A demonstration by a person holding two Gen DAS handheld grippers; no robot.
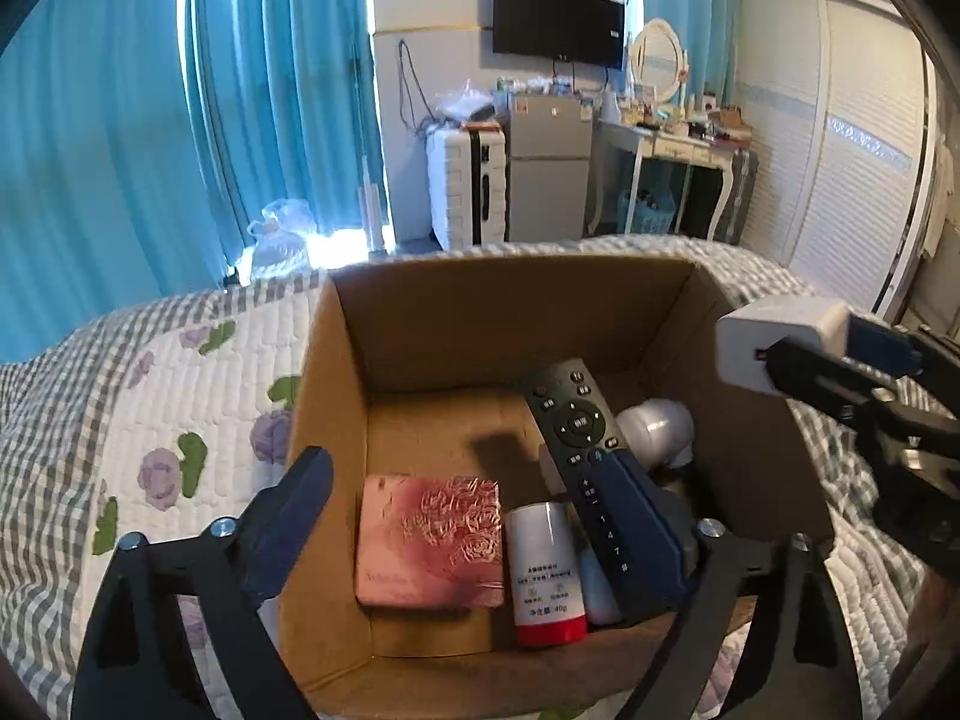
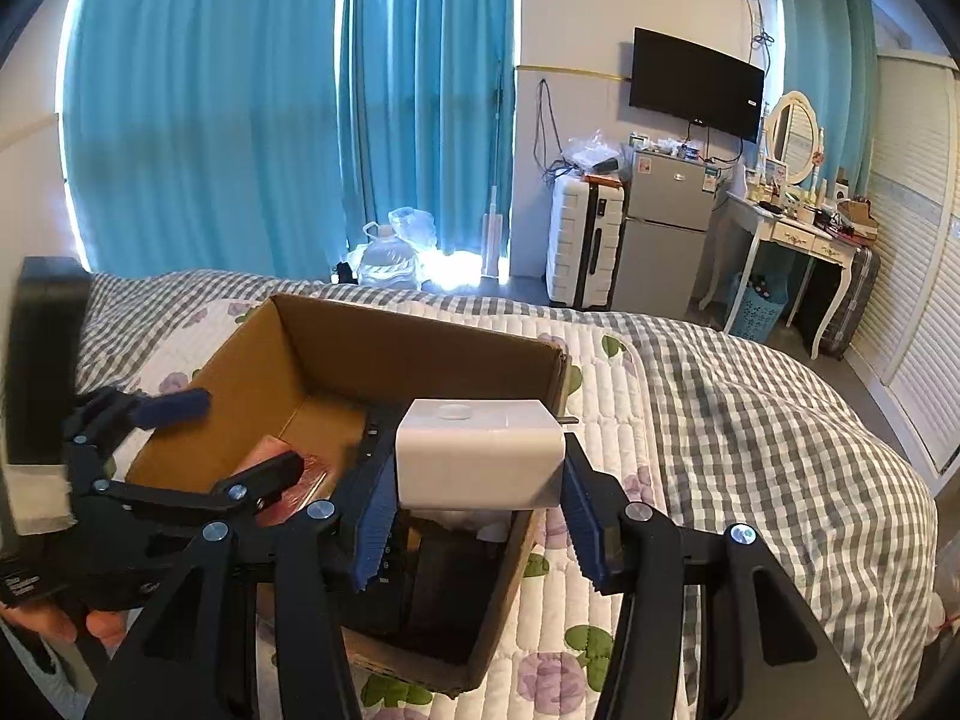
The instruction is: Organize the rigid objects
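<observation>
Packing step by the look of it: the right hand-held gripper is clamped on a white charger block, one blue pad on each side, and it's hanging over the near right corner of the open cardboard box that sits on the quilted bed. So I'd say the job is roughly mid-way, with several rigid bits already inside: a black remote leaning diagonally, a pink patterned box lying flat, a white tube with a red cap lying beside it, and a rounded white thing tucked in the far right corner that I can't identify. The left hand-held gripper is spread wide with nothing between its jaws, low over the box; its right finger sits right against the remote, though I can't tell if it's actually touching. Next move, as I read it, is lowering the charger into the box and letting go. Trouble is the right side is crowded with the remote, tube and white thing, while the free floor is back left, behind the pink box. The left gripper also hangs in that space, so it may need to clear out first. Dropping the block on the tilted remote could knock it over. Room stuff like the TV, fridge and suitcase is well away and not an issue.
</observation>
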